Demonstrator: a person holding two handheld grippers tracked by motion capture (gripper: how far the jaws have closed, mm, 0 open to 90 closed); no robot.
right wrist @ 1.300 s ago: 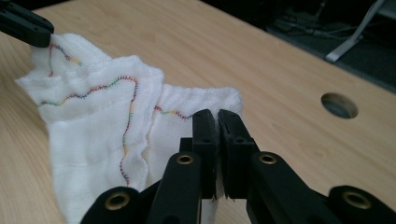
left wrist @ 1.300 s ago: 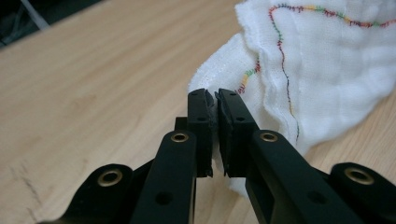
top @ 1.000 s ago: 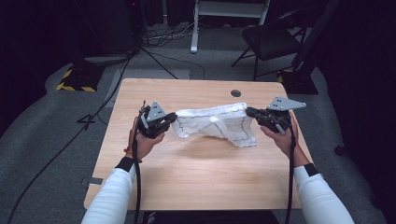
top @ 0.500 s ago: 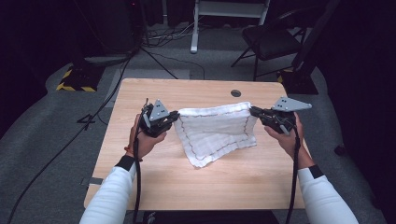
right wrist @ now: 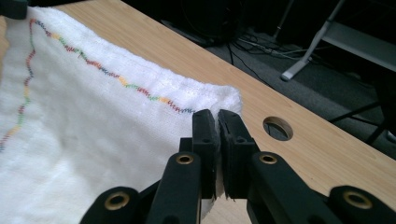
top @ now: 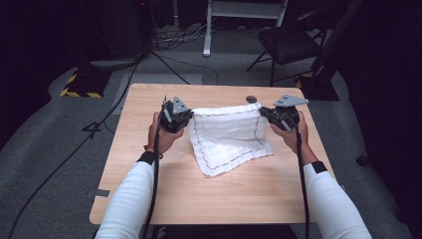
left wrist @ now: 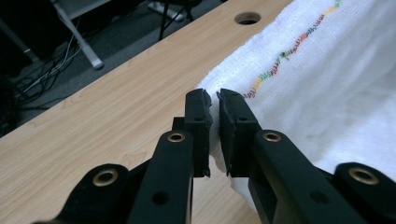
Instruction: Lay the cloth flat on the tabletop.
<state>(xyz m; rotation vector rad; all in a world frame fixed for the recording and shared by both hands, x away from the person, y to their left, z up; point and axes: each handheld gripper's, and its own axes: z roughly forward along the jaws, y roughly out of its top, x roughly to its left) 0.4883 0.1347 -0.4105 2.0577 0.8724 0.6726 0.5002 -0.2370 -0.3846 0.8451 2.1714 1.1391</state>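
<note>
Between your two hands, the white cloth [top: 229, 137] hangs stretched over the bench [top: 149, 194], its far edge held up and its lower corner resting on the wood. Your left claw [top: 185, 118] is pinched shut on one top corner, your right claw [top: 265, 113] on the other. Expect it to be light, soft and limp, sagging wherever you let go, so the hemmed corners look like the best hold. From above you see the whole drape; the gripper views reveal coloured zigzag stitching [right wrist: 107, 71] and cloth squeezed between the pads.
</note>
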